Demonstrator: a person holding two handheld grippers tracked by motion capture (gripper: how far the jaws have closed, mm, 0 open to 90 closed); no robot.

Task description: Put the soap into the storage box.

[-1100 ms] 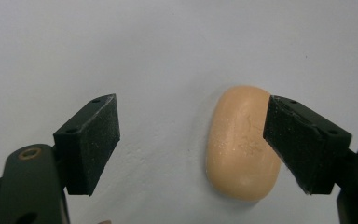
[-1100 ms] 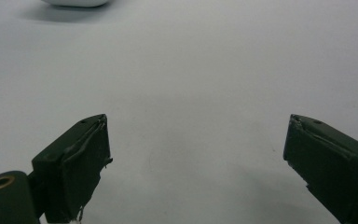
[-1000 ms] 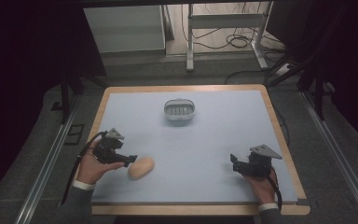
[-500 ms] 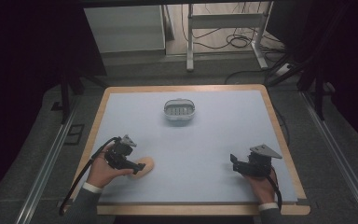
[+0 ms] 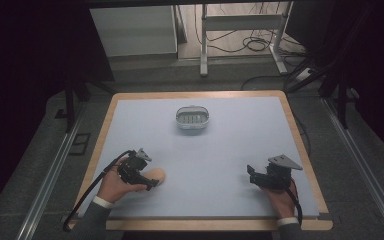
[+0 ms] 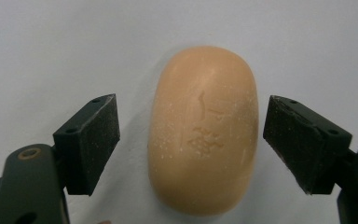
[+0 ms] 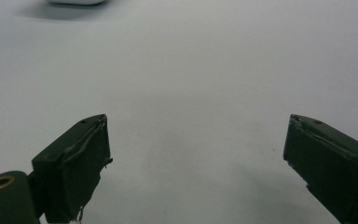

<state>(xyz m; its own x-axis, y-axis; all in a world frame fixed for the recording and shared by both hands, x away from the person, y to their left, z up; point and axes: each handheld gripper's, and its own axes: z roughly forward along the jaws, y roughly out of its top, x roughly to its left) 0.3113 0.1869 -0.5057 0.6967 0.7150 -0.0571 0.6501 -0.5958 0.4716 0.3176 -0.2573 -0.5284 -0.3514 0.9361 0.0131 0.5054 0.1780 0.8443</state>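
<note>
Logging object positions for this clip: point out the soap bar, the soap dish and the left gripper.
soap bar (image 6: 204,133), left gripper view, on its stamped top face.
soap dish (image 5: 192,120), high view, on its slotted floor.
left gripper (image 6: 189,140), left gripper view, midway between its open fingertips.

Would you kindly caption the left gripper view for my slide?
Left gripper with open jaws straddling a tan soap bar on the table.

A pale blue-grey table (image 5: 215,150) with a light wooden rim stands on a dark grey floor (image 5: 50,150). Metal rails (image 5: 47,187) run along the floor on both sides of the table. Beyond its far edge stand a light grey cabinet (image 5: 132,30) and a white metal frame (image 5: 240,30), with black cables (image 5: 252,45) lying on a lighter floor. The surroundings are dark.
</note>
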